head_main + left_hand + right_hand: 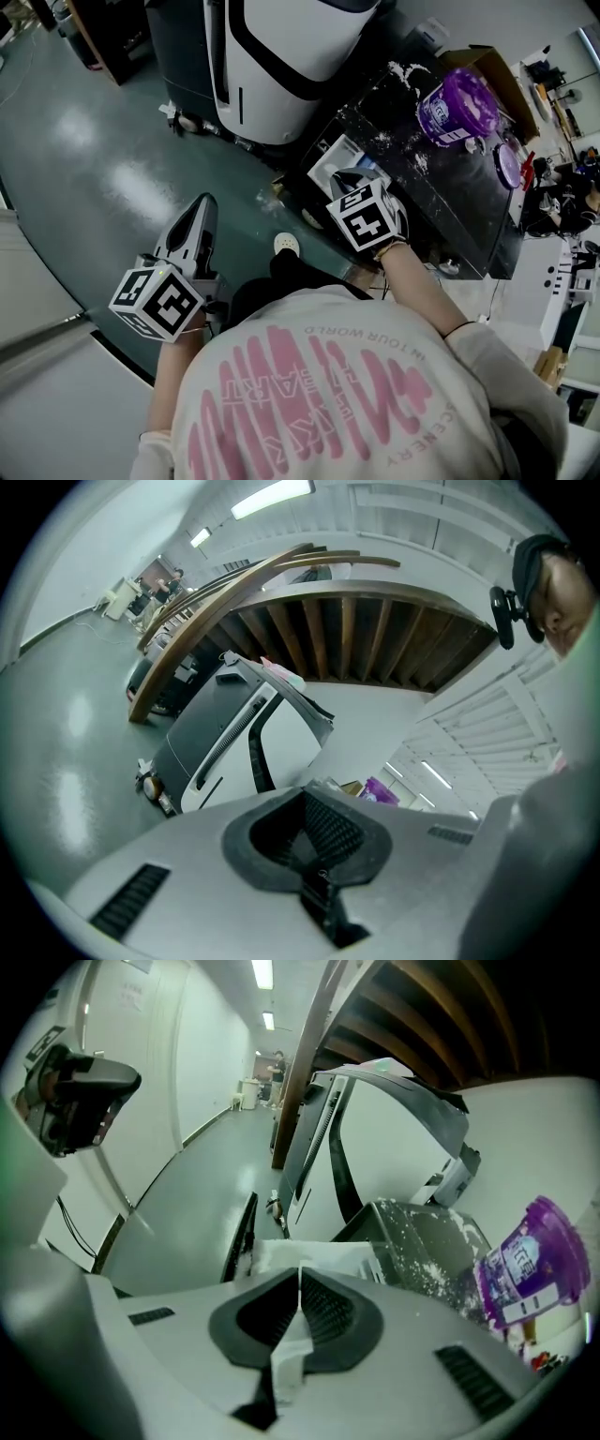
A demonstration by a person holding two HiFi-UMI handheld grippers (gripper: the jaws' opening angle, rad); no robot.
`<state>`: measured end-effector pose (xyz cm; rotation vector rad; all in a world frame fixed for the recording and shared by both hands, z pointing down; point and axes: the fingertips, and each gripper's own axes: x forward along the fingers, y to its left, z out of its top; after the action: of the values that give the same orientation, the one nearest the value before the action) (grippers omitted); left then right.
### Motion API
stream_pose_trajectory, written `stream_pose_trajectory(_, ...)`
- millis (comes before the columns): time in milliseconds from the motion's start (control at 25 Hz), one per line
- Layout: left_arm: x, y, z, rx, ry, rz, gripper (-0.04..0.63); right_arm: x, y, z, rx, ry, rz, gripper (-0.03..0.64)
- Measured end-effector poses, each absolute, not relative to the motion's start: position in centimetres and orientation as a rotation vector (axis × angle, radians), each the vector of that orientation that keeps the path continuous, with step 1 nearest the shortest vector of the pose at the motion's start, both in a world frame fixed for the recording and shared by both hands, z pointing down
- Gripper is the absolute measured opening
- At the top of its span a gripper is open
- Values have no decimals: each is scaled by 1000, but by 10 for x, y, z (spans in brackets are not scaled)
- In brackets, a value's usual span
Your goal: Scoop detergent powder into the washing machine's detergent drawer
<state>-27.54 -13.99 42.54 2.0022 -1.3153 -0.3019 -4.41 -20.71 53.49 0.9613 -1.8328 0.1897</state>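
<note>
Detergent drawer (330, 159), white, pulled out of the front of the black washing machine (441, 197); in the head view it sits just left of the machine's powder-dusted top. From left to right: the left gripper (199, 216) has its jaws closed together with nothing between them. It is held roughly level over the floor (94, 159), well apart from the drawer. The right gripper (300, 1283) is directly above the drawer and tilted steeply down at it. Its jaws are pinched nearly together on a white strip (289, 1354), judged to be the scoop's handle; the bowl is hidden beyond the jaw tips. The purple detergent tub (457, 105) stands on the far part of the machine top, with a purple disc (509, 165), probably its lid, lying near it. Key relation: the drawer lies immediately ahead of and below the right jaws. Its long axis apparently runs out from the machine's front toward the left of the head view, so the right hand is much the nearer. The coming move is judged to be a tip of the scoop over the drawer; which compartment cannot be told.
</note>
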Motion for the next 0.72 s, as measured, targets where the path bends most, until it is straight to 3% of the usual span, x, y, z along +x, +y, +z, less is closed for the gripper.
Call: stream_pose_trajectory(720,-289,-123,424,1983,-1342,-331,3,-53,-200,533,857,-1712,-86,8)
